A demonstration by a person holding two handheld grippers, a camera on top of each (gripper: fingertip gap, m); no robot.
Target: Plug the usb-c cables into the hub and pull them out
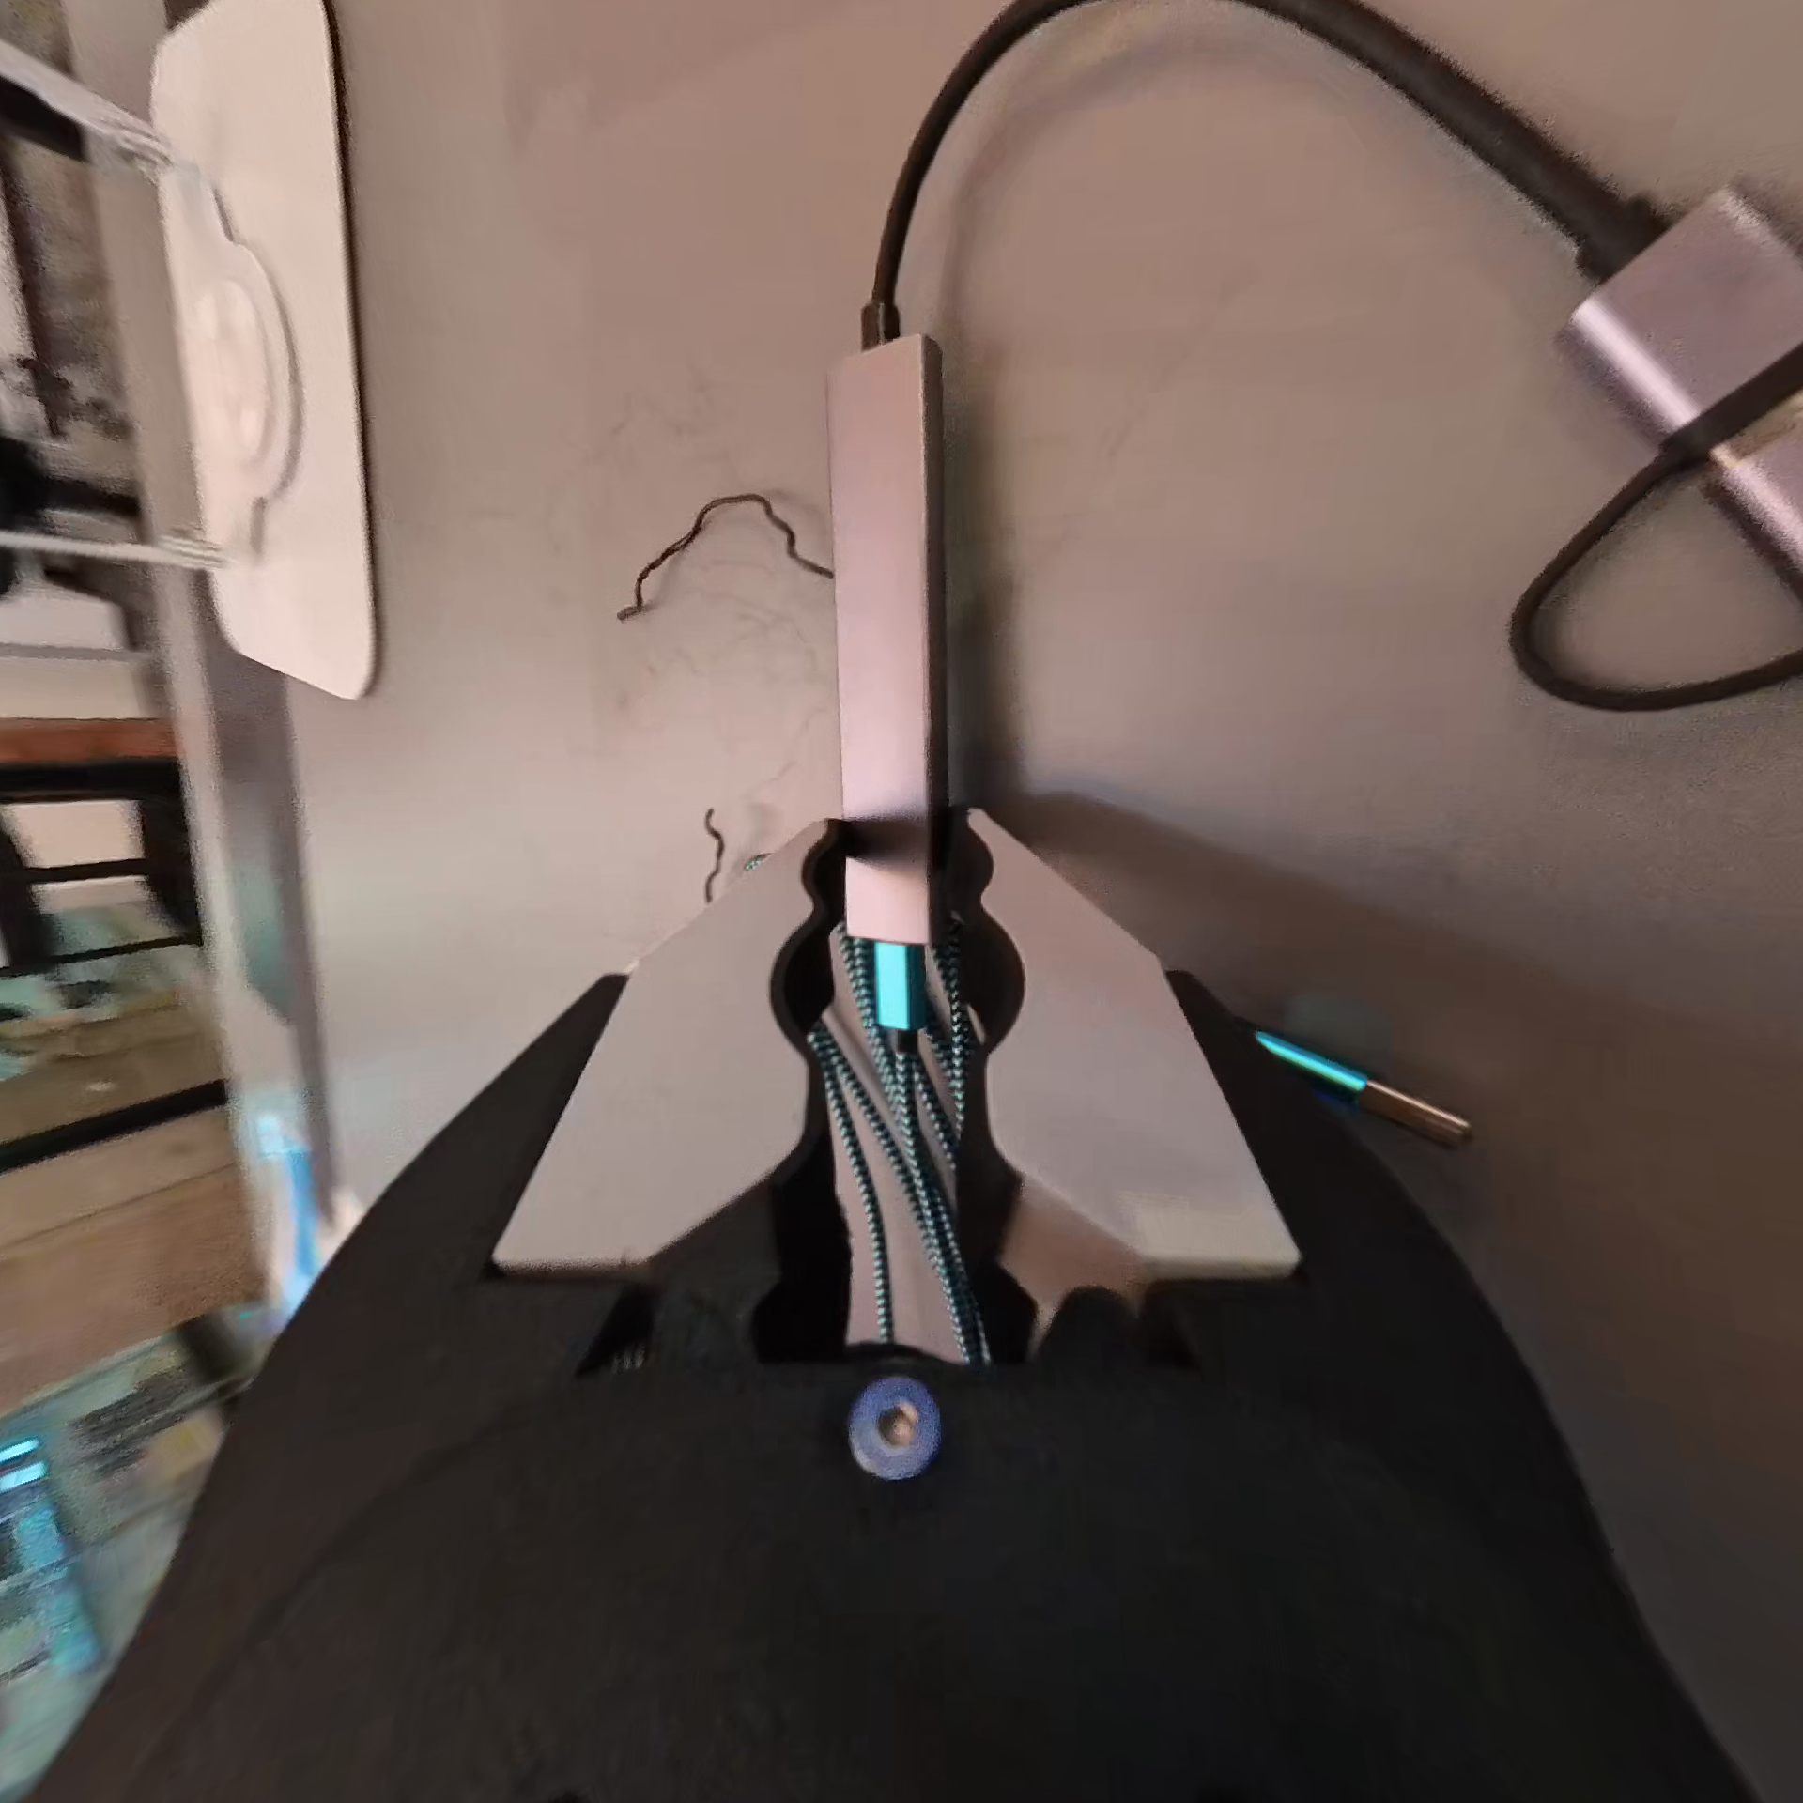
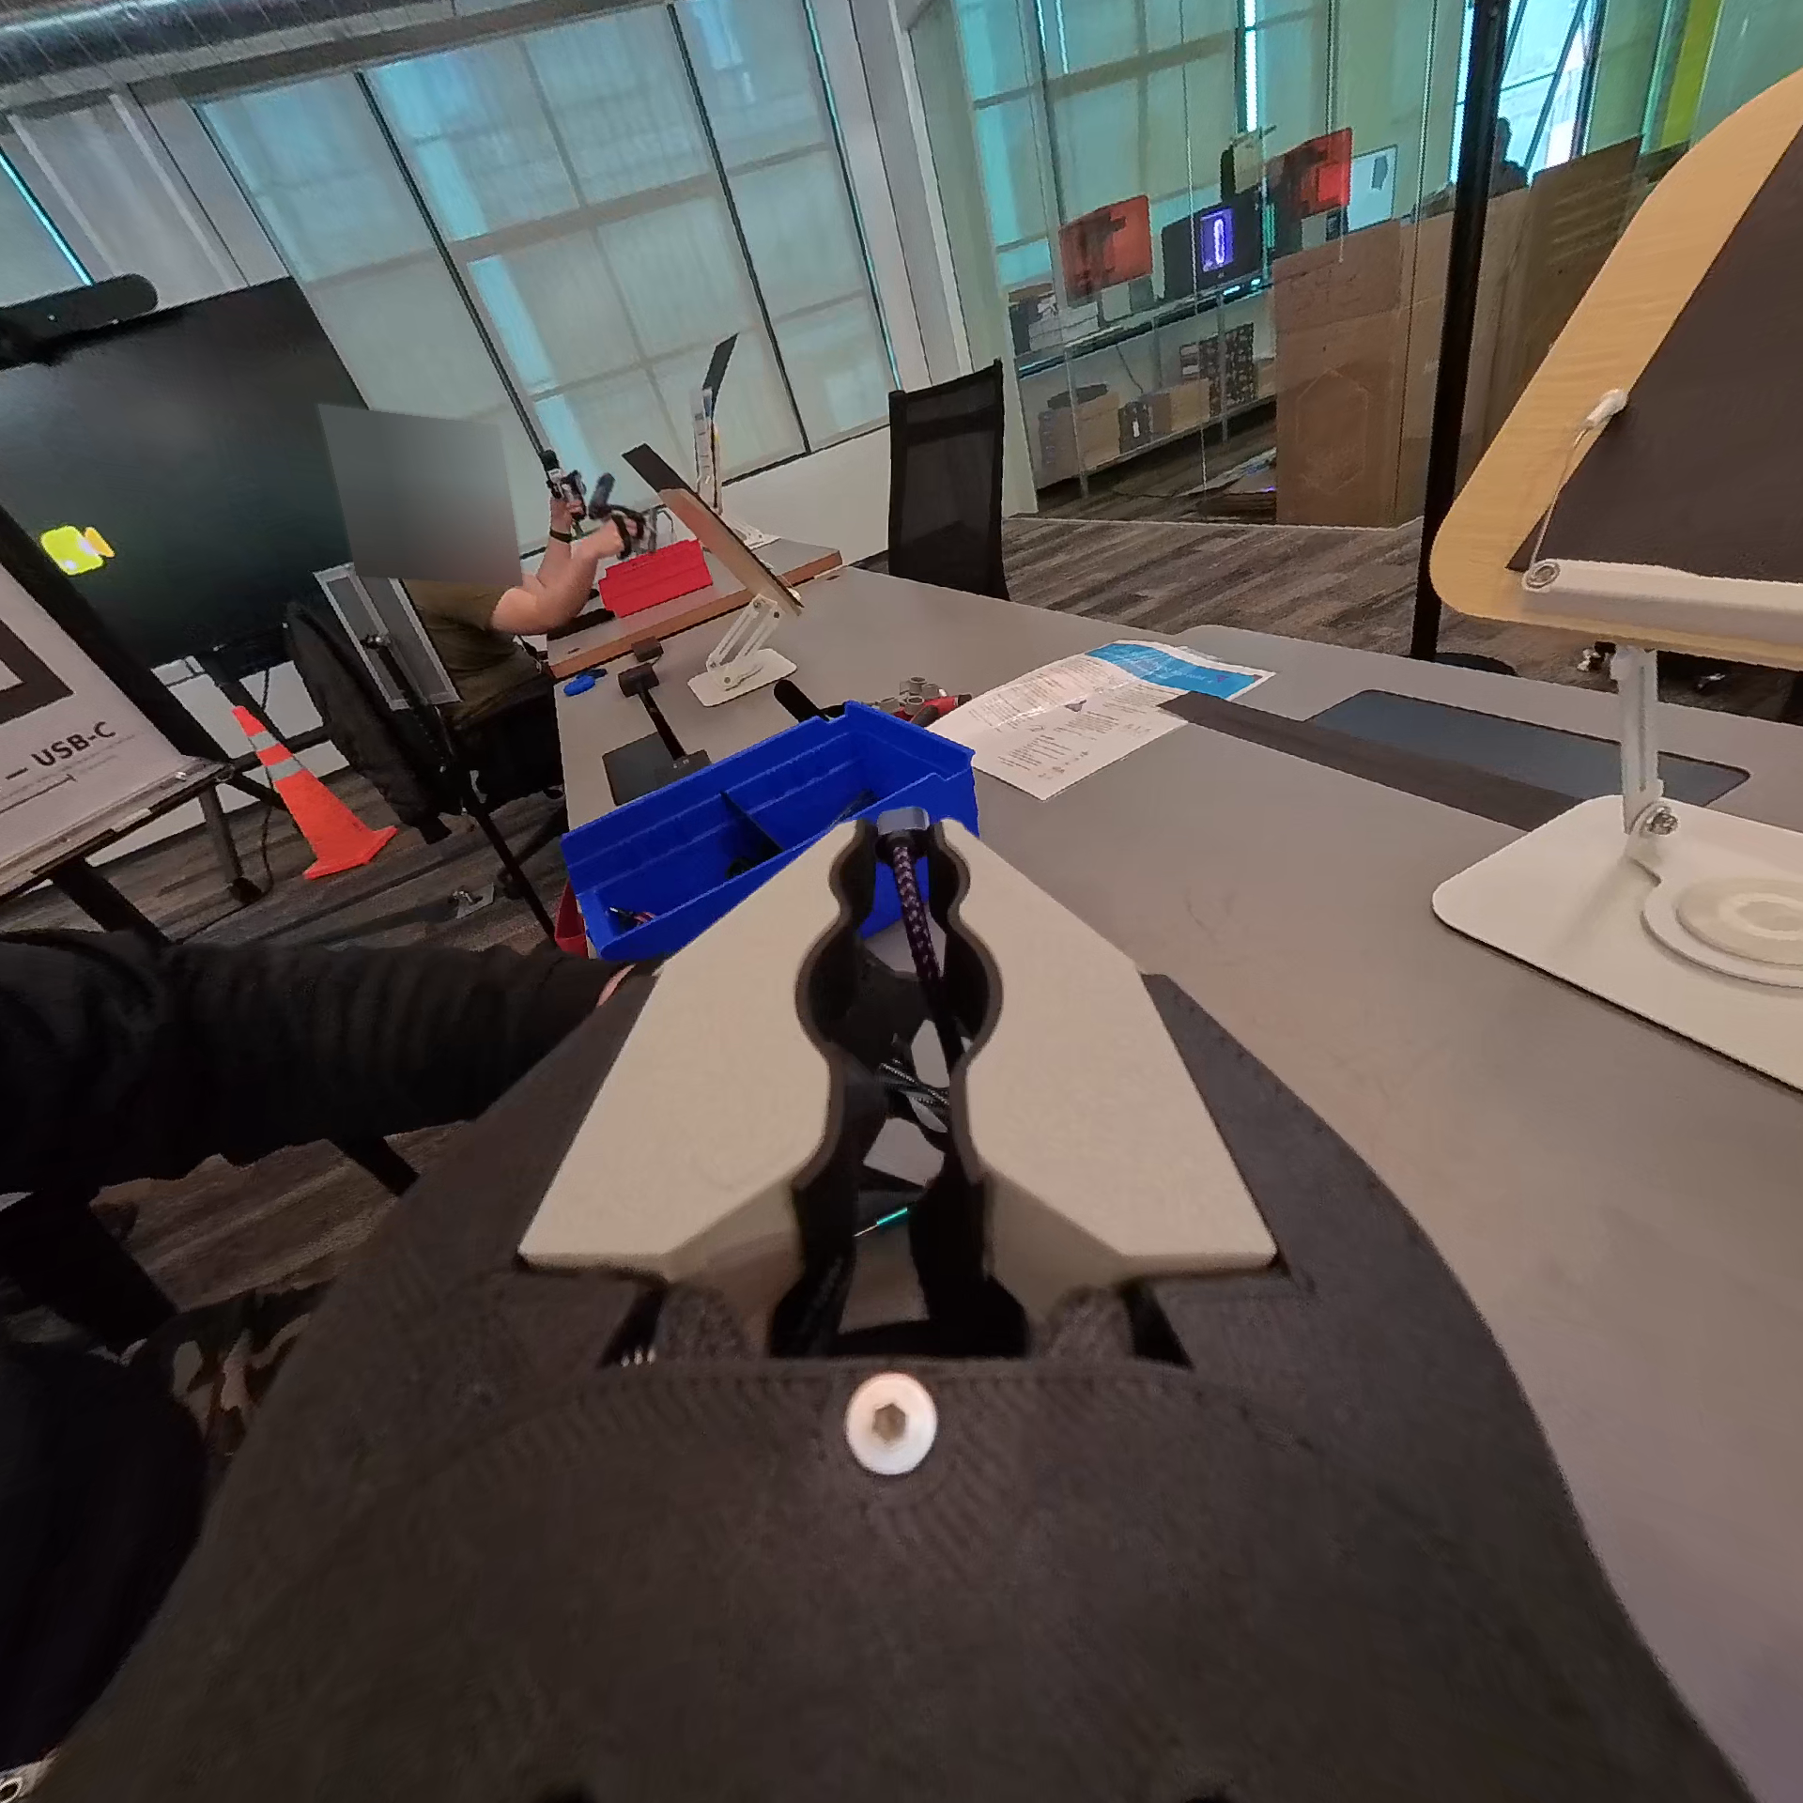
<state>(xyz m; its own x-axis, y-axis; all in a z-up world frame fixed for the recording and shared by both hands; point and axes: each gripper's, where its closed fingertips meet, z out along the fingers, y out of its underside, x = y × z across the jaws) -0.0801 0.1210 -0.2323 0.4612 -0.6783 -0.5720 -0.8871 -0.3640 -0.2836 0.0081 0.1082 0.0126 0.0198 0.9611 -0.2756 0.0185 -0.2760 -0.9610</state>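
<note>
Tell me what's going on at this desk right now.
A person works two handheld grippers. The left gripper is clamped on a slim silver hub with a teal braided cable plugged into its near end. The right gripper pinches a purple braided cable, held up above the grey table.

— What's the right claw (image 2: 902, 829) got?

— A purple braided cable (image 2: 917, 922), pinched near its silver plug (image 2: 893, 818), which pokes out past the tips. The cable runs back down the gap between the fingers (image 2: 741, 1054).

— Above the counter (image 2: 1366, 1024)?

— Raised over it, I'd say, though the height is hard to judge. A blue bin (image 2: 702, 849) sits just behind the tips at the counter's edge, with a paper sheet (image 2: 1083, 712) beyond it.

— Anything else?

— A white stand (image 2: 1620, 907) on the right, a dark sleeve (image 2: 293, 1034) at the left, and an orange cone (image 2: 322, 810) on the floor.
</note>
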